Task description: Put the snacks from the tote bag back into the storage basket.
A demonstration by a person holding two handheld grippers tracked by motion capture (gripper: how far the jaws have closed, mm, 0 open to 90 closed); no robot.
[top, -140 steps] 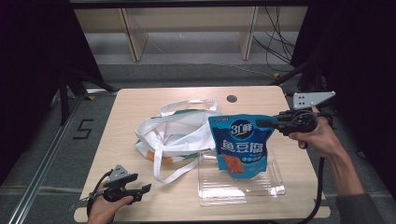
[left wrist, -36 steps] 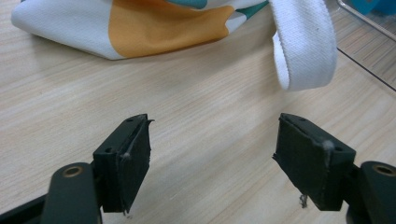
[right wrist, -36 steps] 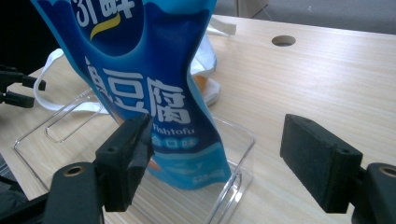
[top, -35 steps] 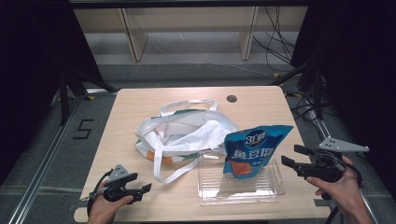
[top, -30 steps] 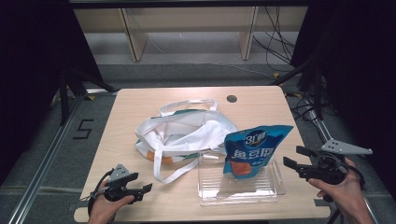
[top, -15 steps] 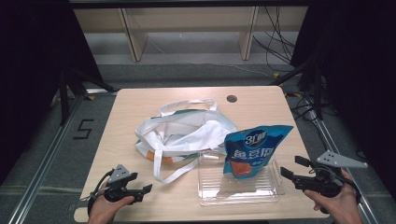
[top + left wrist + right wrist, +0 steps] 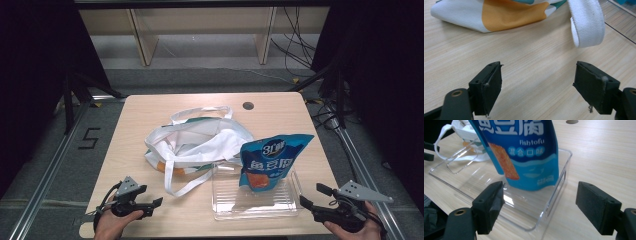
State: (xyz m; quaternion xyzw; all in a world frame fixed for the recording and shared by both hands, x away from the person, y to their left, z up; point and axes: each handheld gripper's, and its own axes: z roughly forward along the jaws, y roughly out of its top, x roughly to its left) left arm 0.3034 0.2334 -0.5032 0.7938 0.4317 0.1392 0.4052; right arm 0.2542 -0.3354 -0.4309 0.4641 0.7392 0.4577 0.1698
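A blue fish tofu snack bag [image 7: 272,160] [image 7: 524,152] stands upright in a clear plastic tray [image 7: 255,204] [image 7: 562,180] on the right half of the wooden table. A white cloth tote bag [image 7: 195,142] [image 7: 504,13] with orange and green print lies crumpled left of it, one strap [image 7: 586,25] looping toward the front edge. My right gripper [image 7: 312,197] [image 7: 540,205] is open just right of the tray, nothing between its jaws. At the front left corner my left gripper [image 7: 154,206] [image 7: 537,87] rests open on the table, short of the tote.
A dark round hole [image 7: 248,106] sits in the table [image 7: 150,115] near its back edge. Wooden shelving legs [image 7: 142,40] and cables [image 7: 295,45] stand on the floor behind. A floor mark "5" [image 7: 88,138] lies left of the table.
The right gripper let go of the snack bag, which now stands in the tray, and drew back toward the front right corner. The left gripper has stayed put.
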